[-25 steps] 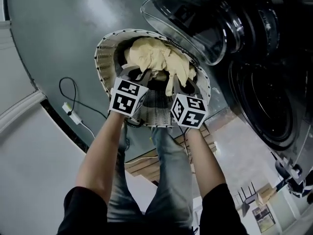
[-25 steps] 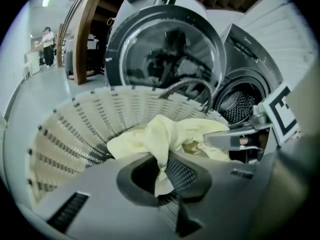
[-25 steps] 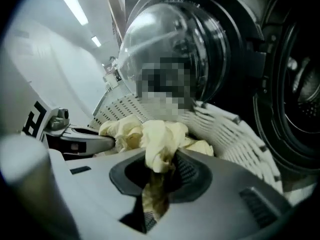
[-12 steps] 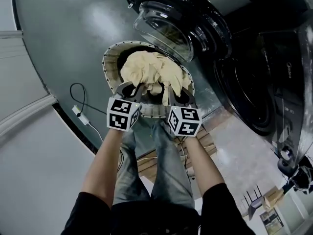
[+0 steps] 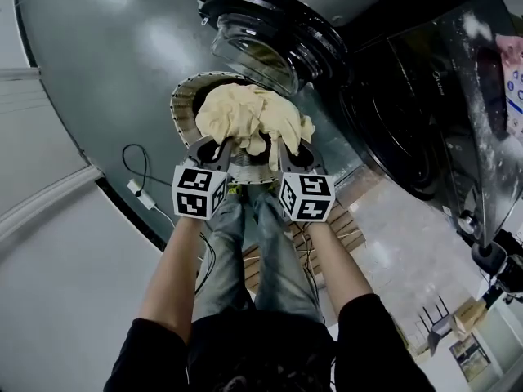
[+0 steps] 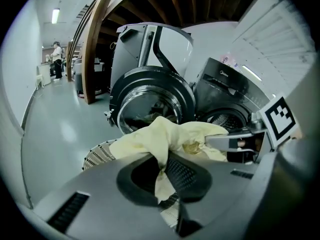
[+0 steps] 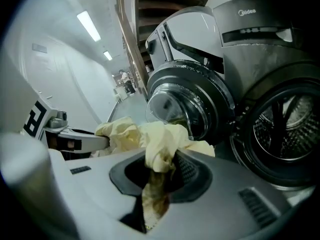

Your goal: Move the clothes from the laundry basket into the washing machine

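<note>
Premises: large indoor hall, workshop or test facility rather than home. Evidence: pale front-loading washing machine (image 6: 150, 49) beside a dark washing machine (image 6: 225, 84), polished grey floor (image 6: 55, 129), ceiling strip lights (image 7: 90, 26), curved timber beam (image 6: 95, 49).

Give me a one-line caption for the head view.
The left gripper and right gripper grip a pale yellow garment over the laundry basket, beside the washing machine's open door.

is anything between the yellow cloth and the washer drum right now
Nothing visible blocks it. The yellow cloth, gripped by the left gripper and right gripper, hangs above the basket. The washer door is swung open beside the cloth, and the drum opening lies just to its right, unobstructed.
</note>
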{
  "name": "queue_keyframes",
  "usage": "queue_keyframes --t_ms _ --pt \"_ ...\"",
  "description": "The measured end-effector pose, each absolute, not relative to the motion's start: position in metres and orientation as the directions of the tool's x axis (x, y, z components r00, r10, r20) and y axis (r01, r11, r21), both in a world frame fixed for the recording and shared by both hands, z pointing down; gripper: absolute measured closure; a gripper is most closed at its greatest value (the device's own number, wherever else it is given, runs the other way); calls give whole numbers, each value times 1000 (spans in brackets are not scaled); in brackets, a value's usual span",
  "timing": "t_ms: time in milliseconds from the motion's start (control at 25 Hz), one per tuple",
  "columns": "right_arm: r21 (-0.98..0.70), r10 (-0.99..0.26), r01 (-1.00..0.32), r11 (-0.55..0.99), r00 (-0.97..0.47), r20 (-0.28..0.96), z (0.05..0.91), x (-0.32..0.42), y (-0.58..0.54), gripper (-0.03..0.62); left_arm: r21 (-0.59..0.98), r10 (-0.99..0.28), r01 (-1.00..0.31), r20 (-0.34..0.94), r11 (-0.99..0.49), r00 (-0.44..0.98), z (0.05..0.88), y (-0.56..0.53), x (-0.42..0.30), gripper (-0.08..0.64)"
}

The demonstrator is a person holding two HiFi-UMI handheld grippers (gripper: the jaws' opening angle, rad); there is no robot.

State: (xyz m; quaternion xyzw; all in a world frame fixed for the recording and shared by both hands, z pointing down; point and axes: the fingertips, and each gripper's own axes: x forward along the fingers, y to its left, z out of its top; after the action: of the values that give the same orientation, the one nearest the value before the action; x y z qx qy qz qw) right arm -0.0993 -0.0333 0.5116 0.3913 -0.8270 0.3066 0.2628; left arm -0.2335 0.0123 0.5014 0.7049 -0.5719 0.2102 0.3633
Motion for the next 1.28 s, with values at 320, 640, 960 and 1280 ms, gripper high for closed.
queue_keyframes --t_ms 320,640,960,1280 --pt "-311 -591 -864 397 -500 634 471 -107 -27 511 262 -673 -947 668 -185 317 451 12 -247 520" --pt "-300 -709 -900 317 -435 555 401 -96 -22 511 242 -693 -922 609 -301 386 387 8 -250 520" --pt "-299 -801 -933 201 -333 498 342 -52 -12 511 218 -690 -877 548 -429 474 327 -2 -215 520" --pt "-290 -860 -955 66 -202 468 308 26 1 511 218 -640 -797 495 -563 587 292 -14 -137 520"
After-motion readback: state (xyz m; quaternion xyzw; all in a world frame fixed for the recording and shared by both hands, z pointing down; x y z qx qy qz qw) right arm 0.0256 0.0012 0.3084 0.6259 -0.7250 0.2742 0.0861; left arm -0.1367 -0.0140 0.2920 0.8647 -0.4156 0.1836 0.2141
